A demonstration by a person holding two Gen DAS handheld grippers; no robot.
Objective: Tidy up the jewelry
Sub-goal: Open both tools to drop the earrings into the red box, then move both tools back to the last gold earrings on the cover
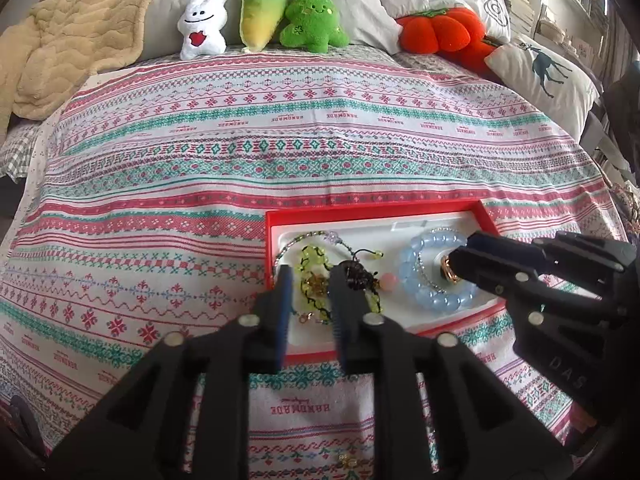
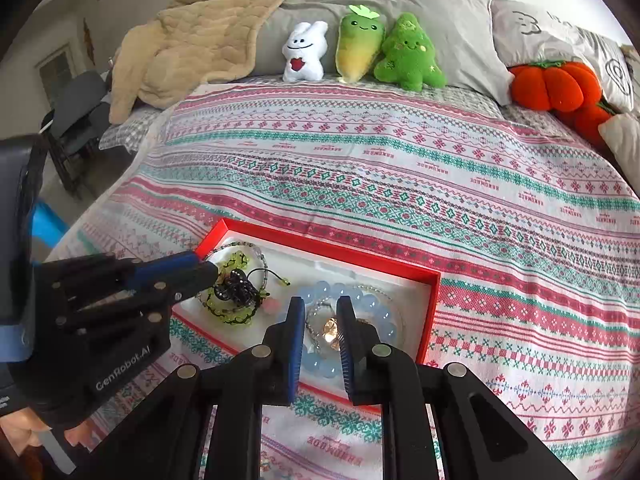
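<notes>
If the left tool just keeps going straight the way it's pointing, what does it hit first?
Most likely the tangle of yellow-green and black bead jewelry lying in the red tray, just past the left tool tips. Its height above the pile is unclear.

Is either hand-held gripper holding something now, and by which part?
Nothing is clearly gripped; the gold ring sits between the right hand-held gripper's open fingers.
</notes>
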